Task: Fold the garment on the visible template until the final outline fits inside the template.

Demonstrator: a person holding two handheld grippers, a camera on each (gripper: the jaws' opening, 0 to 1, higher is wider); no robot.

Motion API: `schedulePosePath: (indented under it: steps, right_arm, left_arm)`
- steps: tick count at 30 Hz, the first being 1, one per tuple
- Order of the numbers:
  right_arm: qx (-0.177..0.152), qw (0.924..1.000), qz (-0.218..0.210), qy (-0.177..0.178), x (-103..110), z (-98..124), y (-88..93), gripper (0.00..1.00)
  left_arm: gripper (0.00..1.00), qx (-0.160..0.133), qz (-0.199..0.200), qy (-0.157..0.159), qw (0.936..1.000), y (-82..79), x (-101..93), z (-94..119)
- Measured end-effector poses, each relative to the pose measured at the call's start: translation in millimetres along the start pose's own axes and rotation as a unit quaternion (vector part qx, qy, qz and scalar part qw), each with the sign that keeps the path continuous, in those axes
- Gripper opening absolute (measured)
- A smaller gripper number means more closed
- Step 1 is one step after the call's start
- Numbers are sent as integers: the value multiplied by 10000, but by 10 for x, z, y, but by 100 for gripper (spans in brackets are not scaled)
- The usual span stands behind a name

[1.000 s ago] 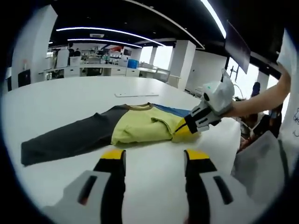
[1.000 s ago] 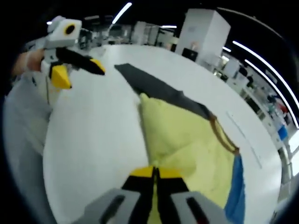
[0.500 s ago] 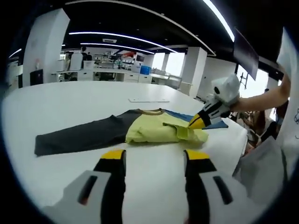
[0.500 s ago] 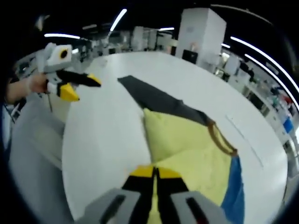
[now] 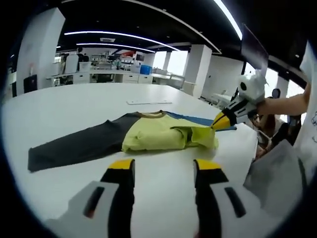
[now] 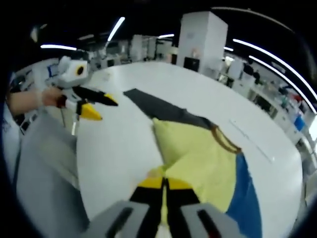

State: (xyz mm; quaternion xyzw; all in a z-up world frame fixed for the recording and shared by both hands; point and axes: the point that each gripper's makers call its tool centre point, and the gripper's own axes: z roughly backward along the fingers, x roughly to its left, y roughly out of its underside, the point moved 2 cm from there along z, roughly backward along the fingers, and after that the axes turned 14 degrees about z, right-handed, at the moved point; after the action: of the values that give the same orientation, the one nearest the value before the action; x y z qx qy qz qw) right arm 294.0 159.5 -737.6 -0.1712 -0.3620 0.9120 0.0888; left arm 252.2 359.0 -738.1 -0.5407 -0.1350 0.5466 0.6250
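— While the left gripper view looks across the white table (image 5: 74, 99), what do its own jaws do?

— The left gripper (image 5: 163, 168) hangs low over bare tabletop with its yellow-tipped jaws spread and nothing between them. Beyond them the garment (image 5: 148, 136) lies flat: a dark grey sleeve (image 5: 74, 146) stretches off to one side, the yellow body sits in the middle, and a blue part (image 5: 195, 120) shows at the far edge. The right gripper (image 5: 218, 124) comes in from the right, held by a bare forearm, and pinches a yellow corner of the cloth, lifting it into a raised fold.

— And the right gripper view?

— There the right gripper (image 6: 165, 184) has its jaws pressed together on the yellow fabric, which runs up from the tips. The garment (image 6: 198, 153) spreads ahead, with a brown neckband (image 6: 225, 141), the grey sleeve (image 6: 158, 106) reaching away and the blue part (image 6: 242, 198) on the right. The left gripper (image 6: 96, 106) hovers at the left over the table (image 6: 124, 144), jaws apart, well clear of the cloth.
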Motion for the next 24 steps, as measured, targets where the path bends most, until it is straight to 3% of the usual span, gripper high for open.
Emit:
schedulePosePath:
  steps: [8,16,24]
  right_arm:
    - [51,9994,-275,216,61,191,147,0]
    - [118,9973,-572,451,81,388,305,0]
    - [152,9939,-884,643,81,493,445,0]
  left_arm:
    - [40,326,-13,212,9992,109,-30,-226]
    - [35,698,141,97,9974,264,132,-583]
    - [33,785,85,-13,9969,167,308,-899]
